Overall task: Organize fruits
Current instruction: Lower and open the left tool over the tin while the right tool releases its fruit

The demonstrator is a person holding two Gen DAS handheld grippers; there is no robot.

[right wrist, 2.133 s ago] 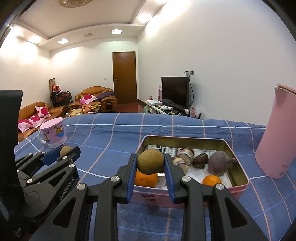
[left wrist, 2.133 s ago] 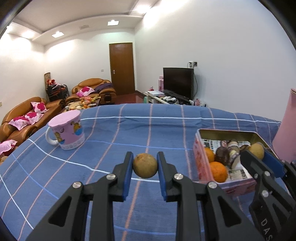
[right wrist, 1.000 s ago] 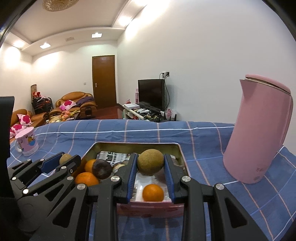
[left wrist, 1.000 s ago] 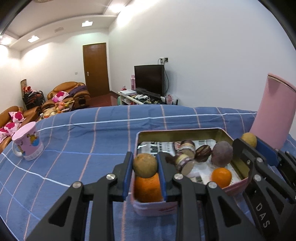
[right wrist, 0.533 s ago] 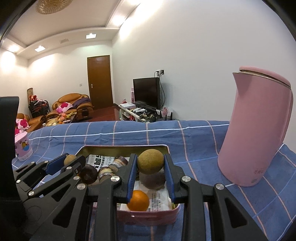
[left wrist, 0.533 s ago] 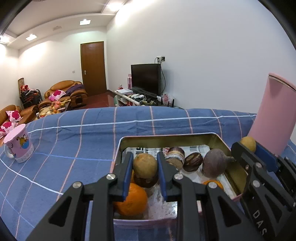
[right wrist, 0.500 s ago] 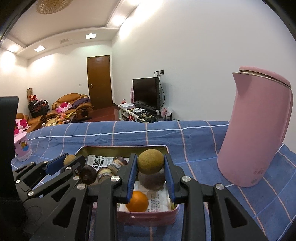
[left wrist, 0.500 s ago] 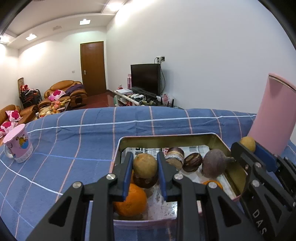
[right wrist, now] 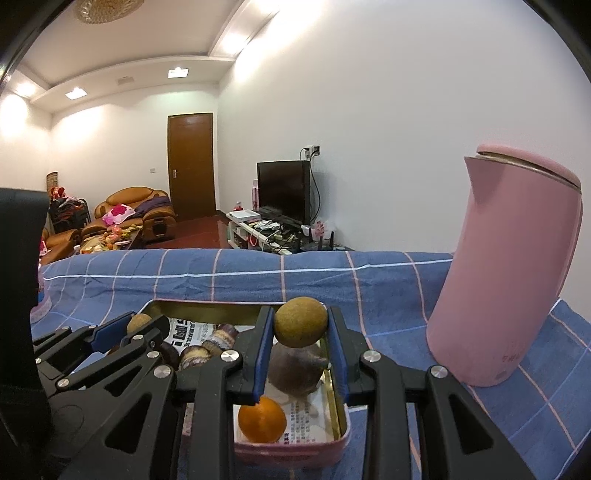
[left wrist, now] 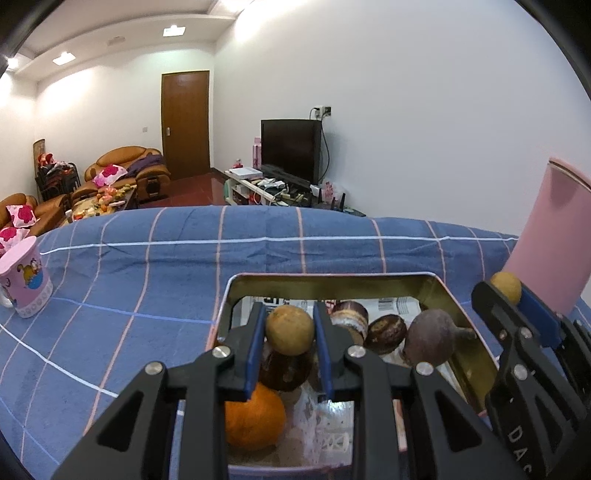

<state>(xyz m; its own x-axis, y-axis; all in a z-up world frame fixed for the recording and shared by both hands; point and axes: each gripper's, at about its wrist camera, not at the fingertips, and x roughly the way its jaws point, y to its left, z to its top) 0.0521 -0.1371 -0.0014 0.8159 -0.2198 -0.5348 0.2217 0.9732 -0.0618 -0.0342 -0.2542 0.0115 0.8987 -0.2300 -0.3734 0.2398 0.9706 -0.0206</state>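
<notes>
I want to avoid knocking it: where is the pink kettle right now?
In the right wrist view the pink kettle stands upright on the blue checked cloth, right of the fruit tin and apart from it.

White walls (left wrist: 424,129) and stepped ceiling (right wrist: 122,48) with recessed lights (left wrist: 174,31), all lit. Brown wooden door (left wrist: 185,125) at far end, shut. Dark television (left wrist: 291,147) on low cluttered stand (left wrist: 266,184) against right wall. Tan leather sofas (left wrist: 127,171) with pink-flowered cushions (left wrist: 109,172) at left. Reddish glossy floor (left wrist: 195,190).
</notes>
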